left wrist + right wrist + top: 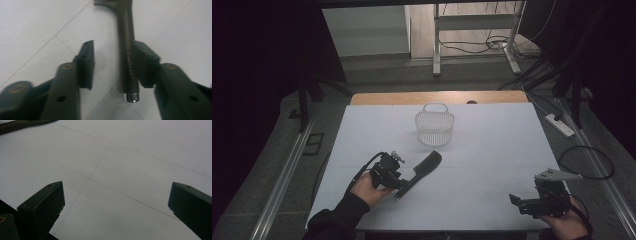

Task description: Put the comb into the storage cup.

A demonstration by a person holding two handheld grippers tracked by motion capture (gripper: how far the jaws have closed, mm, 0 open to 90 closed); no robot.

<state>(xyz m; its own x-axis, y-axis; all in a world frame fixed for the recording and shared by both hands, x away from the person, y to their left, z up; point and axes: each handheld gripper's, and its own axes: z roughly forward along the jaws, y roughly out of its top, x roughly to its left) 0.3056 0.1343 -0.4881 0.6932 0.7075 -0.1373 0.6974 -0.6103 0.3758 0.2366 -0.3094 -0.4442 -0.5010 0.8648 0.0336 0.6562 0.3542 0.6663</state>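
Here, the left gripper (404, 187) is sitting low over the white table (492, 150), its jaws standing partly apart around the handle of a dark comb (424, 167). In the left gripper view the comb (128, 60) is lying flat between the jaws: one jaw is touching the handle's side, while a clear gap is showing between the handle and the other jaw, so the handle is not being pinched. The handle's silver end cap is pointing back toward the hand, and the toothed end is reaching toward the middle of the table.

Beyond the comb, a small white mesh basket (434, 129) with its handle raised is standing upright, apart from the comb's far end, with bare table lying between them.

The right gripper (518, 202) is resting near the table's right front corner, well apart from the comb, its jaws gaping wide over bare table.
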